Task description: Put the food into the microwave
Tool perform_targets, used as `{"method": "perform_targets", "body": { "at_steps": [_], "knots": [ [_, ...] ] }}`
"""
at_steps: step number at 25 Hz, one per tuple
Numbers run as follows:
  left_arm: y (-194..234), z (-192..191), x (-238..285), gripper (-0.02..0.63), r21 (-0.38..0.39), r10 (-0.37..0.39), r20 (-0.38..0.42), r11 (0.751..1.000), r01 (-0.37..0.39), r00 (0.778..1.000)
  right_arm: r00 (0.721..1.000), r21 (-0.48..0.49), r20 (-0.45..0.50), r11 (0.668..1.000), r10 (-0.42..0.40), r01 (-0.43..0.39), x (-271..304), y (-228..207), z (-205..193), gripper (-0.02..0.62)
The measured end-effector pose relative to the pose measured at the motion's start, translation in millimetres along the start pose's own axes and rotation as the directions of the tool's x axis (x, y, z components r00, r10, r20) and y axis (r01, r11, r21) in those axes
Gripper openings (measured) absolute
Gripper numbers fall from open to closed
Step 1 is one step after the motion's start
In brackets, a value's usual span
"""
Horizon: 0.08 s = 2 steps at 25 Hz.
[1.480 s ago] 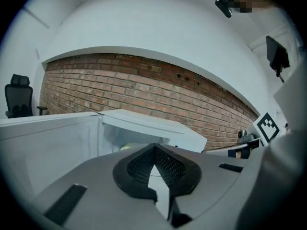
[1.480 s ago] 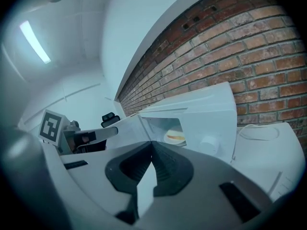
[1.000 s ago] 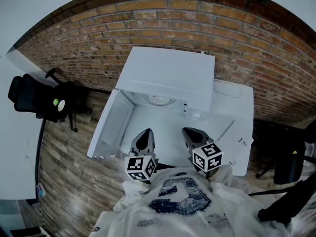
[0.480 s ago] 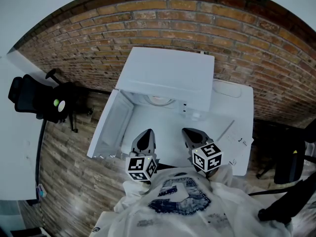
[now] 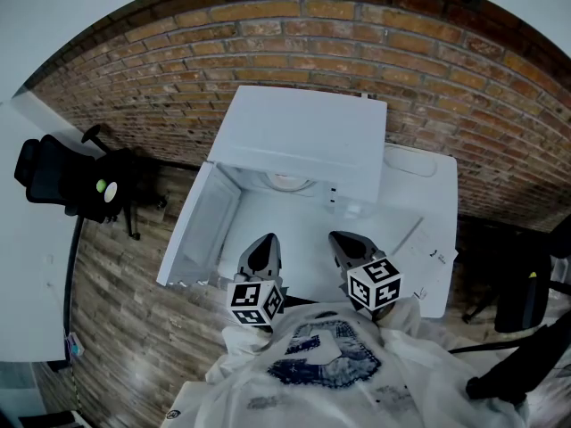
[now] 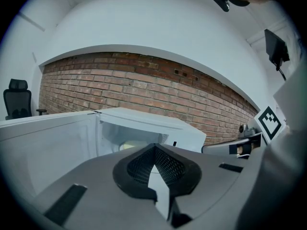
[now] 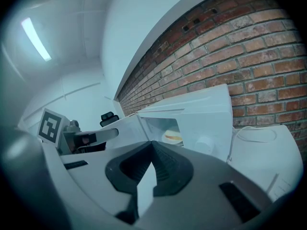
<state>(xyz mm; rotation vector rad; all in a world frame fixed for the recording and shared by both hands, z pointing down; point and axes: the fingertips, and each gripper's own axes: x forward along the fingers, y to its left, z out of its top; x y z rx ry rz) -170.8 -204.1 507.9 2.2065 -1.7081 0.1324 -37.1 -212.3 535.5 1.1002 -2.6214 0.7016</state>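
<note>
**Both hand-held grippers shut & empty; food sits in microwave**

Writing: a leaflet [image 5: 426, 255] lies on the bench [image 5: 428, 190] just right of the right hand-held gripper [image 5: 350, 243]. Its print is too small to read. The shirt print [image 5: 321, 355] behind both grippers is blue, not legible. The marker cubes [image 5: 256, 301] show b/w square patterns only.

Left hand-held gripper [image 5: 260, 250]: jaws together, tips meeting, nothing betw. them, touching nothing. Right hand-held gripper: same, closed tip to tip, empty. The two sit side by side, apart, pointing at the microwave [image 5: 303, 141] w/ a slight downward tilt.

The food [image 7: 172, 137] is on a plate [image 5: 287, 182] inside the microwave cavity, ahead of both grippers & well apart from their tips. In the right gripper view it shows just above & right of the jaw tips. In the left gripper view it is ahead & a bit left. The microwave door [image 5: 201, 226] stands swung open, ahead-left of the left hand-held gripper.
</note>
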Motion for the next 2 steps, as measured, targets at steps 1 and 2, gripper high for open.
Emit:
{"method": "perform_targets", "body": {
  "at_steps": [1,2],
  "knots": [
    [0.6,-0.5,0.2,0.006,-0.001,0.001,-0.002,1.000,-0.001,1.000,1.000,0.001,0.000,1.000,0.000,0.000,0.3,-0.1,0.1,0.014],
    [1.1,-1.0,0.4,0.006,-0.002,0.001,-0.003,1.000,-0.001,1.000,1.000,0.001,0.001,1.000,0.000,0.000,0.5,-0.2,0.3,0.014]
  ]
}}
